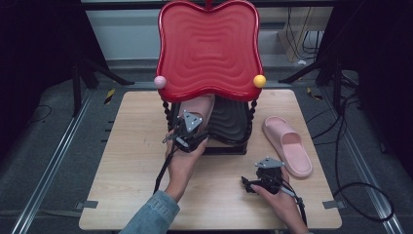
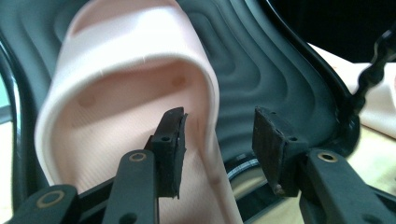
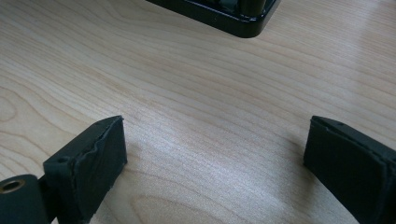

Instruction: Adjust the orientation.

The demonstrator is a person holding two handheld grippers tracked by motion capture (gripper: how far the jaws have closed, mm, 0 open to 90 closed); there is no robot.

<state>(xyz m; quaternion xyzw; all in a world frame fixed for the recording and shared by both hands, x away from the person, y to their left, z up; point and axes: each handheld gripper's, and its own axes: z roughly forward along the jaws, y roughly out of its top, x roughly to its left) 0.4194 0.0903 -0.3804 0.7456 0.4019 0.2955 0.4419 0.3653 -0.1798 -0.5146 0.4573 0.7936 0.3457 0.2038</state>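
A pink slipper [image 1: 200, 109] lies on the black lower tray [image 1: 234, 122] of a two-tier rack, under the red upper tray [image 1: 208, 48]. My left gripper [image 1: 191, 119] reaches in at the slipper's heel end. In the left gripper view the slipper [image 2: 116, 93] shows close up, and its side wall stands between the parted jaws of the left gripper [image 2: 217, 126]. One pad sits inside the slipper and the other stays off its outer wall. A second pink slipper [image 1: 287, 145] lies on the table to the right of the rack. My right gripper [image 1: 263, 170] rests near the front right, open over bare wood [image 3: 215, 154].
The wooden table [image 1: 131, 146] carries the rack, whose black base [image 3: 233, 18] is just ahead of the right gripper. A pink ball [image 1: 159, 82] and a yellow ball [image 1: 259, 81] sit at the red tray's front corners. Twisted black posts [image 1: 251, 114] hold the trays. Cables lie on the floor at the right.
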